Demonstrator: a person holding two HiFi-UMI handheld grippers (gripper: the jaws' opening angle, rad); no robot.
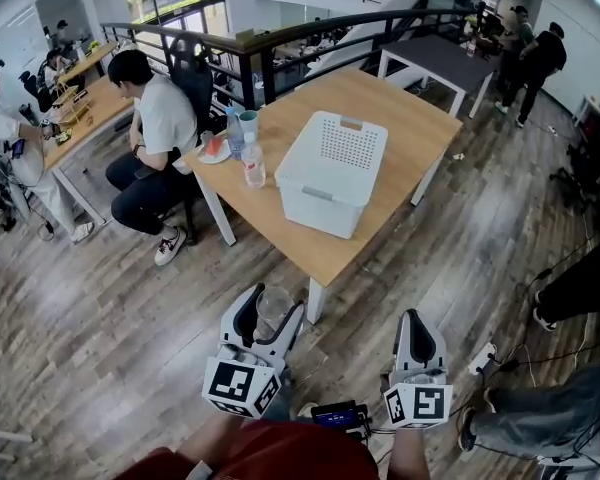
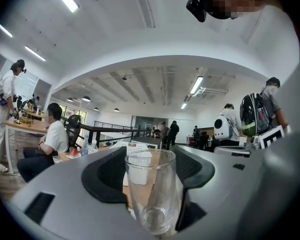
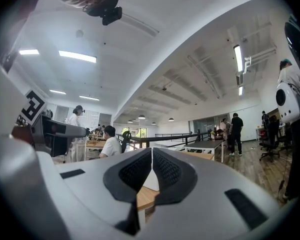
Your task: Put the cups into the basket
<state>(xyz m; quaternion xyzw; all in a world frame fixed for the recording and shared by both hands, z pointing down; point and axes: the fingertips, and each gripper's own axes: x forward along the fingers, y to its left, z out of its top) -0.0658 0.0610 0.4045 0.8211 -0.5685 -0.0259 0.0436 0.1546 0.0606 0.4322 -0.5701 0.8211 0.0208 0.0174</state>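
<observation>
A clear glass cup (image 1: 274,302) stands upright between the jaws of my left gripper (image 1: 272,318), which is shut on it, low over the floor in front of the wooden table (image 1: 390,113). In the left gripper view the cup (image 2: 151,194) fills the gap between the dark pads (image 2: 107,176). The white perforated basket (image 1: 330,173) sits on the table ahead, and shows small beyond the glass (image 2: 136,146). My right gripper (image 1: 418,320) is beside the left one, shut and empty, its pads (image 3: 165,171) pressed together. A teal cup (image 1: 248,122) stands at the table's left corner.
Near the teal cup are two water bottles (image 1: 252,165) and a plate with a red slice (image 1: 215,150). A person in a white shirt (image 1: 160,118) sits at that corner. A black railing (image 1: 280,48) runs behind the table. Cables and a power strip (image 1: 482,358) lie on the floor at right.
</observation>
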